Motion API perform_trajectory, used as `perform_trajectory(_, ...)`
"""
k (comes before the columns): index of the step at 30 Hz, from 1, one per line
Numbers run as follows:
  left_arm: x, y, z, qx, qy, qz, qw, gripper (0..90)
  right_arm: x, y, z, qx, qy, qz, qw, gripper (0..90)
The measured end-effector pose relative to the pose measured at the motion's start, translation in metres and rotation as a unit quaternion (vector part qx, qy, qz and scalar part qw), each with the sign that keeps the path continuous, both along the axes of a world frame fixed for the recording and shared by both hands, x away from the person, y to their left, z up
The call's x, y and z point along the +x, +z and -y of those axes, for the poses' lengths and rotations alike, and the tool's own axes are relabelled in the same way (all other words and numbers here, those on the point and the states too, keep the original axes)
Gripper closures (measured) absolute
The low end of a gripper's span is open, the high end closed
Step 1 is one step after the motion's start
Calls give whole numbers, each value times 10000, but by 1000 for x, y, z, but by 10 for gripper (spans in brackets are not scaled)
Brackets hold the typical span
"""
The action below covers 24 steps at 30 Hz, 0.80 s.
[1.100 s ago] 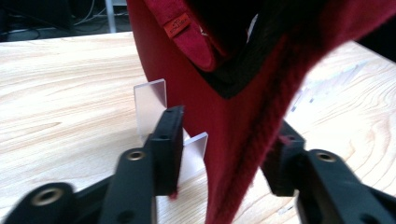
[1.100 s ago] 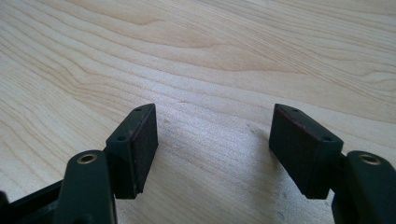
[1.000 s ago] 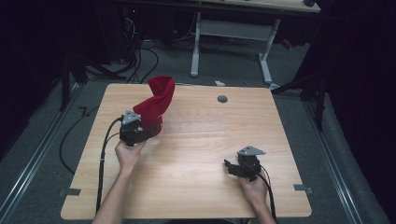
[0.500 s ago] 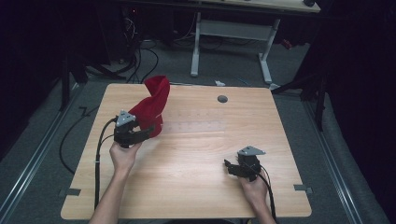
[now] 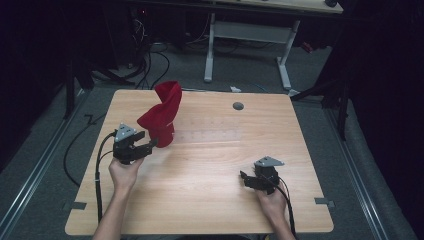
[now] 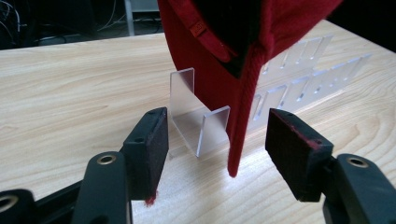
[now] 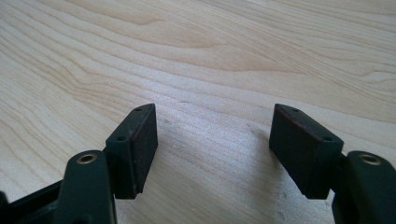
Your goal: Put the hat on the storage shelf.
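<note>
Red cap (image 6: 219, 56): perched on clear acrylic stand (image 6: 198, 123), toward tabletop's (image 5: 210, 200) far-left corner. Left gripper (image 6: 217, 149) jaws apart, straddling hanging brim edge, apparently untouched. Right gripper (image 7: 212, 149) jaws apart, empty, near front-right edge. Risk: closing on brim and pulling may topple the light stand.
</note>
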<state>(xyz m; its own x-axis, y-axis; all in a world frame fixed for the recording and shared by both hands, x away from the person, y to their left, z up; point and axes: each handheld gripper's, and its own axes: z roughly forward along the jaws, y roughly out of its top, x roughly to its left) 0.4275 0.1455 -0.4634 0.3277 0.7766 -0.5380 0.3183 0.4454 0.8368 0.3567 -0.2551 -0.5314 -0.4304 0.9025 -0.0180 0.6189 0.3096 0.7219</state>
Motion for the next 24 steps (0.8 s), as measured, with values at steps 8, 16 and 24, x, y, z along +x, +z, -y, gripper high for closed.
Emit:
perform_trajectory(8,-10,3,-1,147,1,-44,9999,396,0,0,0,0,-5,-1,10000,327)
perform_trajectory(16,-23,8,-5,-26,-14,-1,10000,389,0,0,0,2,-6,-3,10000,327)
perform_trajectory(24,-38,7,-4,143,-7,90,9999,383,0,0,0,0,-6,-1,10000,327)
